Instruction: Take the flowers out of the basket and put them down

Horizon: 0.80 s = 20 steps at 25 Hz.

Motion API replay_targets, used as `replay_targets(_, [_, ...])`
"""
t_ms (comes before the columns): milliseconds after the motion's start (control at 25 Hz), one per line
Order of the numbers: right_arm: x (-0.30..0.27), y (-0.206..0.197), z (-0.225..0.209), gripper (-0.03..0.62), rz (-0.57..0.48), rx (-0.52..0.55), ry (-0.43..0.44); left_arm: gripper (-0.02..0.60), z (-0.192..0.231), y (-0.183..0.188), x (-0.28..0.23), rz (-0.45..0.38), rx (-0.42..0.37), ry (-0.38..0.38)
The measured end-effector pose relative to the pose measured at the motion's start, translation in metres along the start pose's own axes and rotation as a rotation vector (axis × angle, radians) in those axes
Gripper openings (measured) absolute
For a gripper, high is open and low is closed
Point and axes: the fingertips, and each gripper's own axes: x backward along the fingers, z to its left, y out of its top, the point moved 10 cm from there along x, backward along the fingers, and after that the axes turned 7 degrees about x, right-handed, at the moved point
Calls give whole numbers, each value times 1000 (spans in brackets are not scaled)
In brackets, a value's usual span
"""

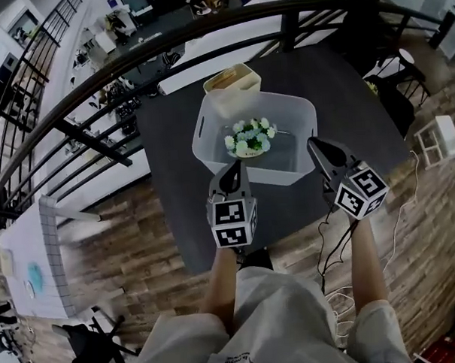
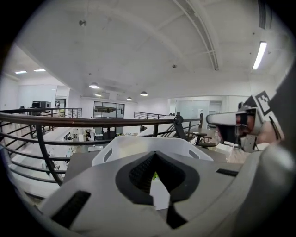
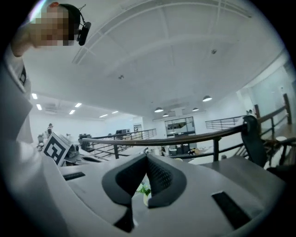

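The flowers [image 1: 250, 136] lie in the white basket [image 1: 303, 113] on a dark surface [image 1: 170, 149] by a railing [image 1: 96, 92] above an open office. The left claw [image 1: 235, 167] and right claw [image 1: 315, 144], both pressed together and empty, hover at the basket's near rim. The print on the shirt [image 1: 237, 358] is too small to read.

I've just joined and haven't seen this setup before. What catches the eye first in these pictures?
A small bunch of white and pale-blue flowers sits inside a white basket in the middle of a dark table. At the basket's near side hang the left gripper and right gripper, both shut and empty, each carrying a marker cube. A dark railing curves behind, with an office floor below.
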Motion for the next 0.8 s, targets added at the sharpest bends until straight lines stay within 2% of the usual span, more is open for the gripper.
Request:
replay_targets(160, [-71,18,-48,29,154,192,210,9,-1,13,-20,-5,26,-29])
replay_targets(320, [-130,-7,-64,32,287,285,359,9,1,18,-29,-12,32,-19])
replay_targets(440, [-151,-32,-65,32,349,308,418,9,-2,24,-27,-31,35,-13])
replay_targets(600, [-186,-60,-72,32,341,279,514,9,2,24,-38,-42,40,53])
replay_targets(720, [-207,-65,-75,34,337,261,580,9,6,28,-49,-37,46,108])
replay_targets(800, [-220,-64,-74,35,357,294,637,9,6,32,-57,-35,58,142])
